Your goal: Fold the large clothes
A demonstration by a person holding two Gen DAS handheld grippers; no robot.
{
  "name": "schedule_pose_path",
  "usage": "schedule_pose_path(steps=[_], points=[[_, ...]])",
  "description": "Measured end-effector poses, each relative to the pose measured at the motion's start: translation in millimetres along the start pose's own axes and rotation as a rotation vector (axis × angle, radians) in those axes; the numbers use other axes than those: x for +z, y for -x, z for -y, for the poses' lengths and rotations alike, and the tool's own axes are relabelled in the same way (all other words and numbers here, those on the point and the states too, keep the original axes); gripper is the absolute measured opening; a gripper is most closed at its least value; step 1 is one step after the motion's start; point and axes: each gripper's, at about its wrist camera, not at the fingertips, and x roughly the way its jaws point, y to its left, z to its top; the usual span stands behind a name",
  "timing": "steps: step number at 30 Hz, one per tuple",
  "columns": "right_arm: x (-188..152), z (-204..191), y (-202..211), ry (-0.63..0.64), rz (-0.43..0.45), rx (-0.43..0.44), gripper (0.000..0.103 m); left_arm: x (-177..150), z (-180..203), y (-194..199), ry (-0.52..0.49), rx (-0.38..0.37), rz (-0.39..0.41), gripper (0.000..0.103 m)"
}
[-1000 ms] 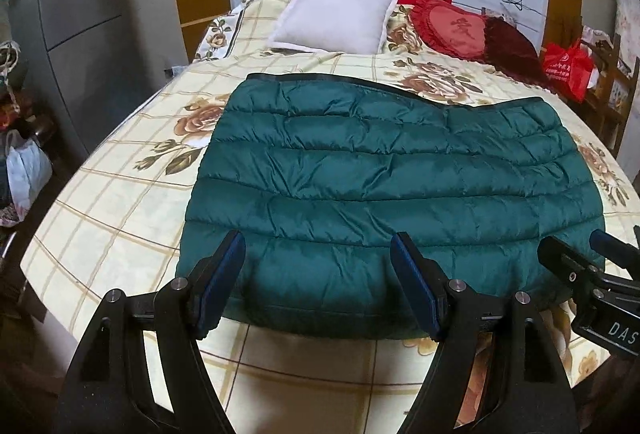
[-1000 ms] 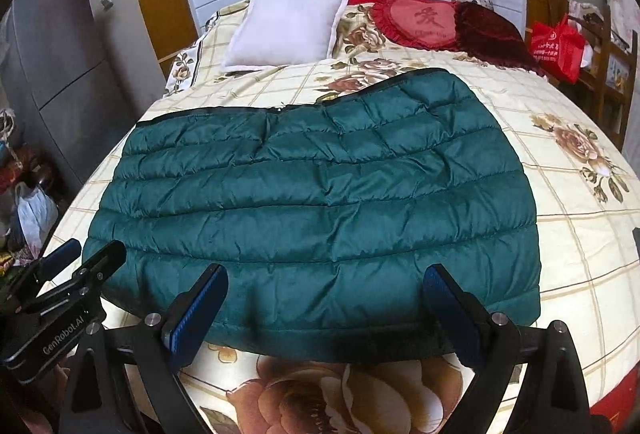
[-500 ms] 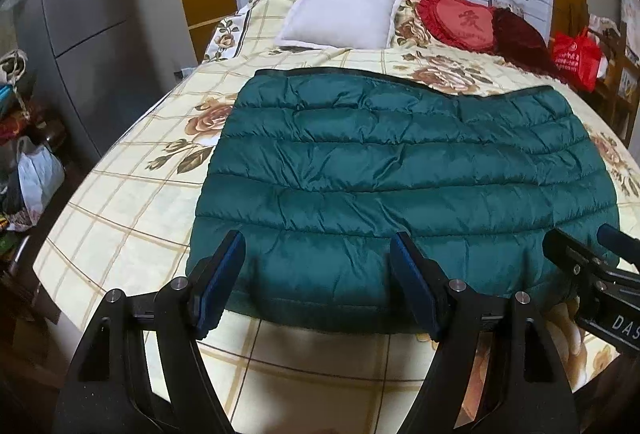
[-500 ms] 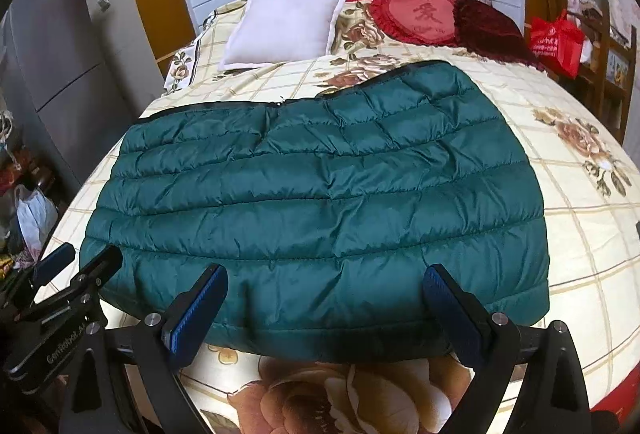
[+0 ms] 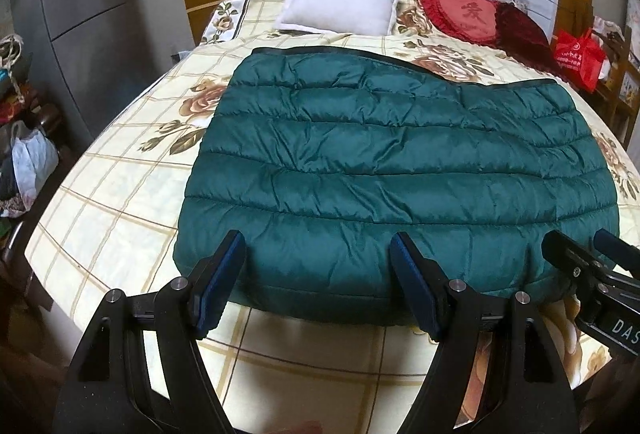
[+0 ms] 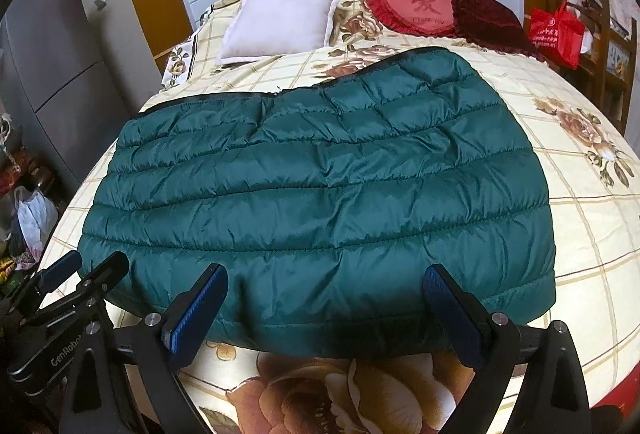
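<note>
I have both grippers held side by side over the near edge of the bed (image 5: 120, 194), each angled down toward a dark green quilted jacket (image 5: 392, 170) that lies folded flat across the flowered bedspread. The left gripper (image 5: 318, 274) has its jaws spread apart with nothing between the blue pads; its fingertips hang over the jacket's near hem toward the left corner, and I cannot tell whether they touch the fabric. The right gripper (image 6: 324, 298) is likewise released, jaws wide, empty, poised over the same hem further to the right. In the left wrist view I see the right gripper's fingers poking in at the right edge, just beside the jacket's near right corner; in the right wrist view the left gripper shows at the lower left, near the jacket's left corner.

The jacket's far edge has a dark trim and steps up on one side. Beyond it, at the head of the bed, sit a white pillow (image 6: 280, 22), a red heart-shaped cushion (image 6: 416, 10) and a dark red cushion (image 6: 488, 18). A red bag (image 6: 554, 34) stands off to the right.
</note>
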Motion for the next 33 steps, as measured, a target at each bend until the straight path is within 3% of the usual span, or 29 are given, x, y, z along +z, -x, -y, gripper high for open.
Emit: schedule_pose_path(steps=[33], points=[[0.0, -4.3, -7.6, 0.006, -0.025, 0.005, 0.097, -0.3, 0.5, -5.5, 0.001, -0.025, -0.009, 0.075]])
